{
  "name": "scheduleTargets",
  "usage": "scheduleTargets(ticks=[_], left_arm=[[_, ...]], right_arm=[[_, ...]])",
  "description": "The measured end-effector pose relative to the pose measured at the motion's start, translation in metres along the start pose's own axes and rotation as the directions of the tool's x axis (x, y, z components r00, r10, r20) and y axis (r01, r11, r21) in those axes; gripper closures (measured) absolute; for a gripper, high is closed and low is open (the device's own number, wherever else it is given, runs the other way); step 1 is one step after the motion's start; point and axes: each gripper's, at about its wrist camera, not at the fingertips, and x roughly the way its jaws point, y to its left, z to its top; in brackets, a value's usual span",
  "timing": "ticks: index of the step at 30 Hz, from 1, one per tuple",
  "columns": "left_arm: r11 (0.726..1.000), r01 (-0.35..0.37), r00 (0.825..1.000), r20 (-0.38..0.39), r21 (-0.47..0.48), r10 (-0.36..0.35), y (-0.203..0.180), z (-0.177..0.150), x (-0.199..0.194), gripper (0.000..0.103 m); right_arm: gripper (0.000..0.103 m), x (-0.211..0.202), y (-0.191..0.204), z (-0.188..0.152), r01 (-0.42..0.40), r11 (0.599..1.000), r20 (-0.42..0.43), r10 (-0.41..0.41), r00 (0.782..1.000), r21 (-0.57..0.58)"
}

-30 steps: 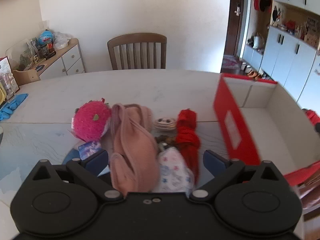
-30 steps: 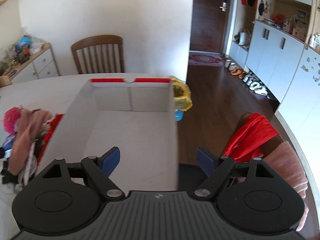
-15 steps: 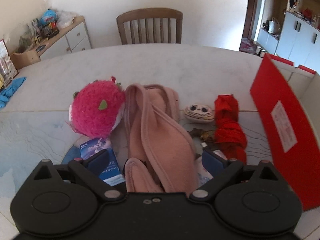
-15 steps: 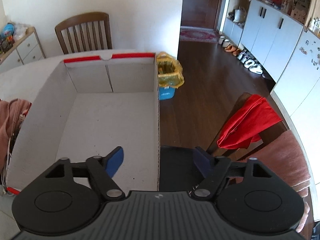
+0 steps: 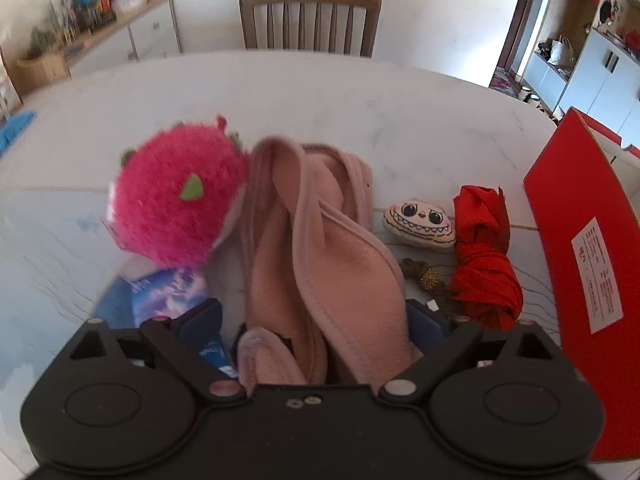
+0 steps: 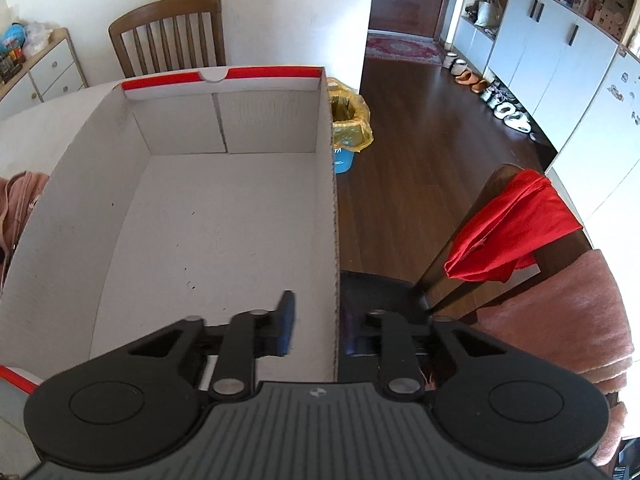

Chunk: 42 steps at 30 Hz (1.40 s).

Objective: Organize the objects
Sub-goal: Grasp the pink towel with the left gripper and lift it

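Observation:
A pile lies on the white table (image 5: 360,104): a pink fuzzy plush (image 5: 176,204), a pink fleece garment (image 5: 320,248), a small cream face plush (image 5: 418,222), a red rolled cloth (image 5: 484,264) and a blue packet (image 5: 168,292). My left gripper (image 5: 316,320) is open, its fingers on either side of the pink garment. The red box (image 5: 588,240) with a white inside (image 6: 216,232) stands to the right. My right gripper (image 6: 332,328) has closed on the box's right wall (image 6: 334,240), one finger (image 6: 286,320) inside it.
A wooden chair (image 5: 310,20) stands behind the table. To the right of the box are a chair with a red cloth (image 6: 516,232), a pink towel (image 6: 568,320) and a yellow-lined bin (image 6: 350,120) on the dark floor. A sideboard (image 5: 100,40) is far left.
My left gripper has moved down and in over the pile, so the pink garment now sits between its fingers. My right gripper has moved to the box's right wall and closed on it.

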Motion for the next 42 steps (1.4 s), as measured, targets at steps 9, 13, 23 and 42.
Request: scheduleTargets(ticks=[9, 13, 23, 42], left_arm=[[0.992, 0.089, 0.995, -0.032, -0.093, -0.092, 0.011, -0.001, 0.009, 0.067], [0.989, 0.108, 0.994, -0.003, -0.1, -0.109, 0.012, -0.001, 0.001, 0.084], [0.989, 0.132, 0.989, 0.079, -0.064, -0.127, 0.003, 0.003, -0.046, 0.087], [0.961, 0.253, 0.923, 0.269, 0.113, -0.274, -0.055, 0.019, -0.156, 0.088]], right_arm=[[0.084, 0.002, 0.0, -0.001, 0.007, 1.0, -0.005, -0.007, 1.0, -0.003], [0.084, 0.003, 0.0, -0.001, 0.004, 1.0, -0.003, -0.004, 1.0, 0.003], [0.098, 0.003, -0.003, -0.002, 0.018, 1.0, 0.001, -0.018, 1.0, 0.004], [0.099, -0.007, 0.009, -0.019, -0.017, 0.998, 0.031, 0.019, 0.999, -0.057]])
